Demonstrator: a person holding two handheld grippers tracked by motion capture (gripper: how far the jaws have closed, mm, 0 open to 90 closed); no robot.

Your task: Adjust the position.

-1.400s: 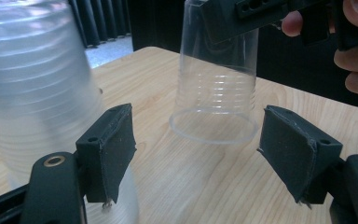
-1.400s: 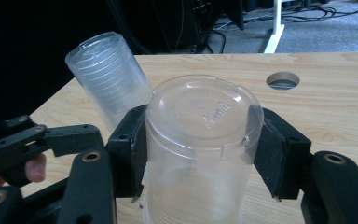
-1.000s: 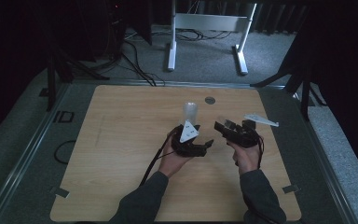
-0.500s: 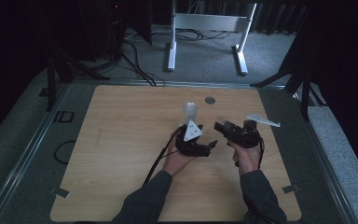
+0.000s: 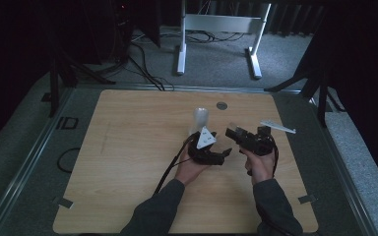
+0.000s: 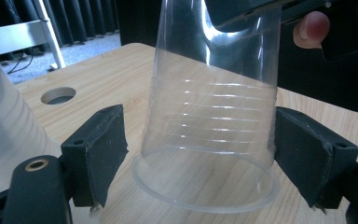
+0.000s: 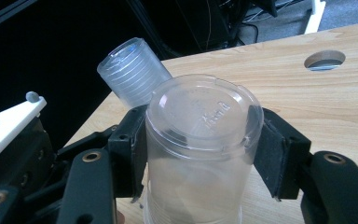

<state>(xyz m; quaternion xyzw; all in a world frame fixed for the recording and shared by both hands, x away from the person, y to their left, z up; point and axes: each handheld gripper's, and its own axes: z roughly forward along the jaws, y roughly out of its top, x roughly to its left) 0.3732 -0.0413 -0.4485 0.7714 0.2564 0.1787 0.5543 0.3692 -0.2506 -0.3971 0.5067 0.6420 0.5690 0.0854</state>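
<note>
While right gripper [image 7: 200,154] is clamping clear cup [image 7: 198,140] upside down, just off table [image 5: 128,147] near grommet hole [image 5: 221,105], left gripper [image 6: 200,158] jaws have just been opening, now flanking cup rim, apparently not touching. Cup stack [image 5: 200,118] is standing just beyond. Risk: thin wall buckling, cup slipping out.

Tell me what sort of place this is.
Probably a lab or recording studio, not a home: a bare wooden table with a cable hole, black curtains behind, cables on grey carpet, and a white metal stand.
</note>
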